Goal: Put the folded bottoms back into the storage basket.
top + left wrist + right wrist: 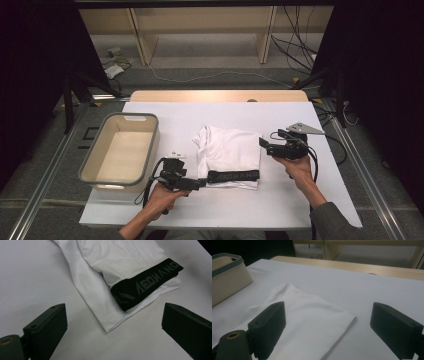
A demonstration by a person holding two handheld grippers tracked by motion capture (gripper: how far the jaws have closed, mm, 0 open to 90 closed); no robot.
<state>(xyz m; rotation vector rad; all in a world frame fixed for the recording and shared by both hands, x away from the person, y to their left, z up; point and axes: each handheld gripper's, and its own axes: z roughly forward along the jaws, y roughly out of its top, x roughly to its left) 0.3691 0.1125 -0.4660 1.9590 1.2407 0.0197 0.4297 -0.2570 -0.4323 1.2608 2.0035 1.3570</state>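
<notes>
White tabletop (300,200), grey floor (210,65)

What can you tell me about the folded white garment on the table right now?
The folded white garment is soft, thin cloth, lying flat mid-table on the white table cover, right of the beige bin. A black waistband with grey lettering runs along its near edge; white layers stick out beneath. The far-left corner is rumpled. Both the left gripper and right gripper stand open at its edges; neither pinches it.
</notes>
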